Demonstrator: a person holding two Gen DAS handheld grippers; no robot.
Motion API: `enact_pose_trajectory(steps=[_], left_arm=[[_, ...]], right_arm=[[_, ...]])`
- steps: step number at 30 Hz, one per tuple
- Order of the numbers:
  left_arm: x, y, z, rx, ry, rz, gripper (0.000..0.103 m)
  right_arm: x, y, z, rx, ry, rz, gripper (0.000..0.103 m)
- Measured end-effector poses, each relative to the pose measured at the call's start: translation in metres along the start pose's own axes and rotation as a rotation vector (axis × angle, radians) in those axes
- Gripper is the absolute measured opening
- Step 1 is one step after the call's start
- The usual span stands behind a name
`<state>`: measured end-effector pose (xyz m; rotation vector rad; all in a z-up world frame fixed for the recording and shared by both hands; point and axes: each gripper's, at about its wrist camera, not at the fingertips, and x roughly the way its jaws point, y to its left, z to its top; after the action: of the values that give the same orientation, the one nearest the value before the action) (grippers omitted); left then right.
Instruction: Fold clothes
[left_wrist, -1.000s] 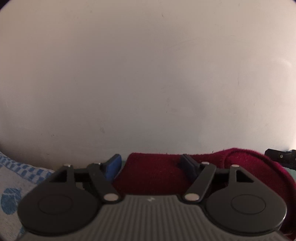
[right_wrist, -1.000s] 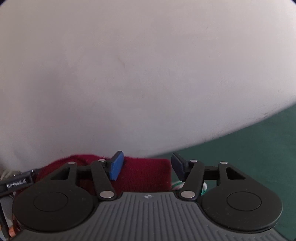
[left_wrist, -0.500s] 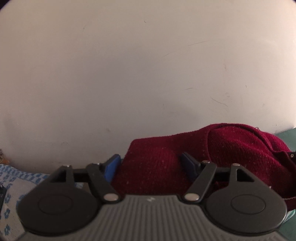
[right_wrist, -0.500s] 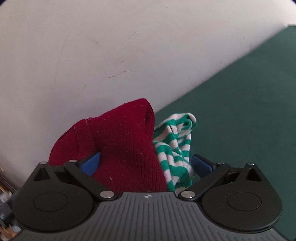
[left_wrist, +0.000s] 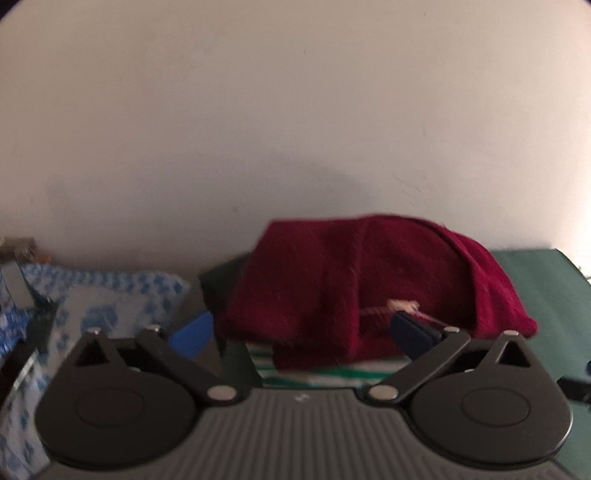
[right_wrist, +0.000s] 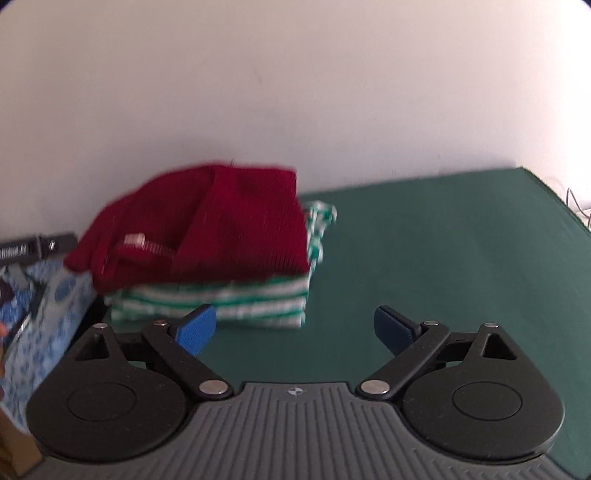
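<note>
1. Here, through the left wrist view, my left gripper (left_wrist: 301, 325) stands with its jaws spread wide; they have just been opening and the pads press on nothing. The red knit sweater (left_wrist: 332, 280) sits folded straight ahead, filling the span between the fingers and close to them, its long side running across my view, on top of the green-striped garment (left_wrist: 325, 374)
2. Now the right wrist view: my right gripper (right_wrist: 293, 328) is also wide apart, jaws just opened, with only green table cover (right_wrist: 443, 258) between them. The stack lies ahead and to the left, with the red sweater over the striped piece (right_wrist: 221, 302), against the wall (right_wrist: 295, 92)
3. I judge the left hand is nearer; any next touch-up falls to it
</note>
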<state>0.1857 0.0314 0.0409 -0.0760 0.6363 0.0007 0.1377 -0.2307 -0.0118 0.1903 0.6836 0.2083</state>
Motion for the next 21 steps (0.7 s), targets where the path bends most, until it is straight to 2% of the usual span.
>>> enact_pose_trajectory(steps=[2, 5, 8, 11, 15, 21], left_arm=[[-0.022, -0.010, -0.018, -0.013, 0.039, 0.021, 0.102], [-0.050, -0.031, -0.033, 0.058, 0.023, 0.155, 0.102], [-0.064, -0.040, -0.043, 0.112, 0.072, 0.255, 0.102], [-0.078, -0.049, -0.055, 0.135, 0.095, 0.324, 0.102], [-0.101, -0.055, -0.075, 0.087, 0.121, 0.341, 0.103], [-0.130, -0.057, -0.107, 0.026, 0.099, 0.351, 0.103]], right_arm=[[-0.013, 0.008, -0.024, -0.018, 0.047, 0.015, 0.095], [-0.025, 0.023, -0.025, 0.009, 0.060, 0.047, 0.097], [-0.014, 0.034, -0.020, -0.010, 0.123, -0.004, 0.097], [-0.021, 0.042, -0.022, -0.081, 0.186, -0.040, 0.097], [-0.042, 0.040, -0.026, -0.065, 0.176, 0.042, 0.097], [-0.056, 0.033, -0.049, -0.090, 0.130, 0.055, 0.098]])
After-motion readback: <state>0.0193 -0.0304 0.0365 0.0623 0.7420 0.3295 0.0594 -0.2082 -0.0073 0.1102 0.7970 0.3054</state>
